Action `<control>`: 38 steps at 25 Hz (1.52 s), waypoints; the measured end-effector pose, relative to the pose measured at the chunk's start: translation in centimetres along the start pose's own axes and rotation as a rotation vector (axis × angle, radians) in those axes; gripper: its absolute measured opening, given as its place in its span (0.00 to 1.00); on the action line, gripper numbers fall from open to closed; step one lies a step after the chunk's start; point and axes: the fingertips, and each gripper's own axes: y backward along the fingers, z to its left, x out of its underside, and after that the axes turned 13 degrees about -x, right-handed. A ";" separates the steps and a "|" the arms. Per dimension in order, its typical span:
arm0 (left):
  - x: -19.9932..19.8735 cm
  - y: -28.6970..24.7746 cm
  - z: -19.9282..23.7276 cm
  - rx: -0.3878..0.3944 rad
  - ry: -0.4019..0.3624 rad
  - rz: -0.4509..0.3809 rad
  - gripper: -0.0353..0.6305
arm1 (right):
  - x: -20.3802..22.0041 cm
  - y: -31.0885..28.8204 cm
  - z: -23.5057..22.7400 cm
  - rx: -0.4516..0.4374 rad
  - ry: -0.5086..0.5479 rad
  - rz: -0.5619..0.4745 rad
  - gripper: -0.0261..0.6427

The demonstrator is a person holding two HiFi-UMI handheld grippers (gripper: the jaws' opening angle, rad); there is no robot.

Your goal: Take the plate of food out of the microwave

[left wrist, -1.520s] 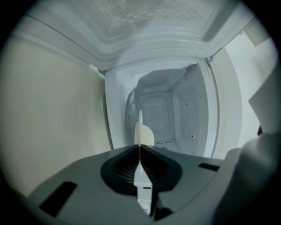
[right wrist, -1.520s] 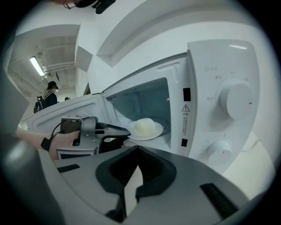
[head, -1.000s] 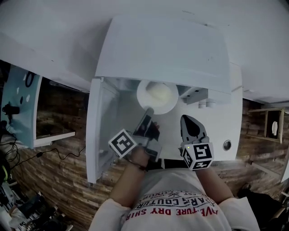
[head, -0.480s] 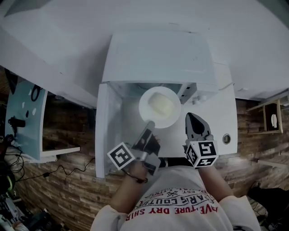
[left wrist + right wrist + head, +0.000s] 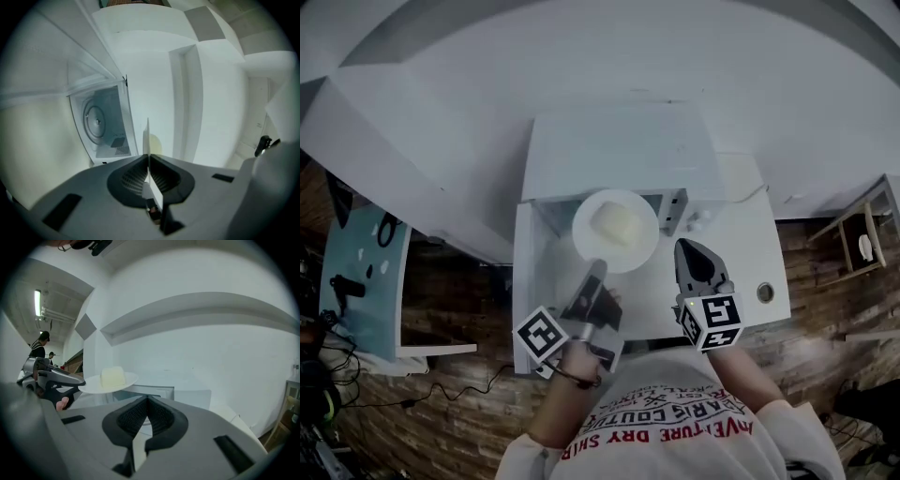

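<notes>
– Holding the plate [image 5: 615,230] by its rim: is it out yet?
– Seemingly. The left hand-held gripper [image 5: 596,269] pinches it, food [image 5: 614,223] just beyond the jaws, microwave [image 5: 628,155] further ahead. The right hand-held gripper [image 5: 692,247] alongside is pressed together, empty. Setting down is left.

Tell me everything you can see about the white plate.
The plate is round, white and smooth-looking, carrying a pale yellow block of food near its middle. It is held roughly level in the air in front of the open microwave. The left tool is clamped on its near rim; nothing else touches it.
</notes>
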 end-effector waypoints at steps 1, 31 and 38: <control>-0.1 0.1 -0.3 0.006 -0.006 -0.001 0.08 | -0.3 0.0 0.2 -0.001 0.004 -0.005 0.04; -0.8 1.5 -0.9 0.078 -0.017 0.006 0.08 | -1.3 0.6 3.8 -0.021 0.112 -0.014 0.04; -0.3 0.8 -1.0 0.081 -0.008 0.008 0.08 | -1.1 1.2 3.1 -0.002 0.147 -0.001 0.04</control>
